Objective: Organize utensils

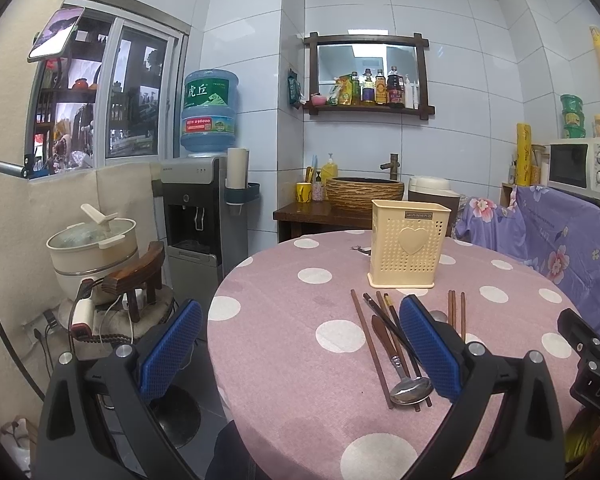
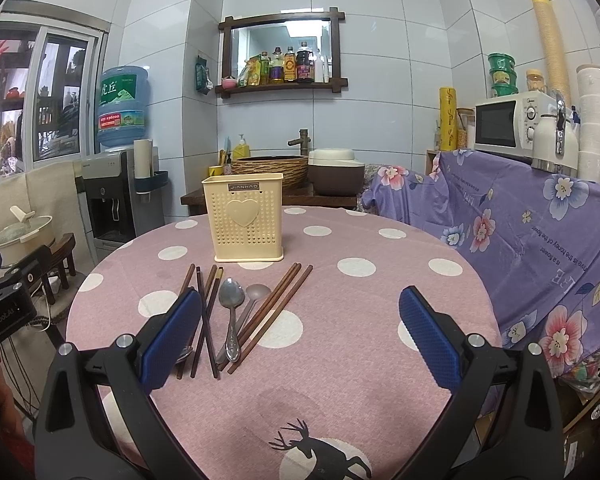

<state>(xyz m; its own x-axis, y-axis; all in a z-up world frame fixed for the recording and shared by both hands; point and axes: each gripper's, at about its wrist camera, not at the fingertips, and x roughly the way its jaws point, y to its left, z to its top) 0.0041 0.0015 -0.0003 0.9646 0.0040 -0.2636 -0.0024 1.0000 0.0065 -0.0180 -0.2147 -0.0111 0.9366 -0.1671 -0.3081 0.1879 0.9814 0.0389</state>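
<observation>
A cream perforated utensil holder (image 1: 408, 244) (image 2: 245, 216) stands upright on the round pink polka-dot table (image 1: 292, 336) (image 2: 340, 360). In front of it lie several brown chopsticks (image 1: 370, 344) (image 2: 276, 308) and metal spoons (image 1: 410, 386) (image 2: 231, 312), loose and crossing. My left gripper (image 1: 300, 344) is open and empty, above the table's left edge, its right finger beside the utensils. My right gripper (image 2: 300, 336) is open and empty, above the table right of the utensils, its left finger over some chopsticks.
A purple floral cloth (image 2: 540, 248) covers a counter on the right with a microwave (image 2: 512, 122). A wooden stand with a basin (image 2: 276, 168) is behind the table. A water dispenser (image 1: 202, 208) and a pot (image 1: 94, 244) stand left.
</observation>
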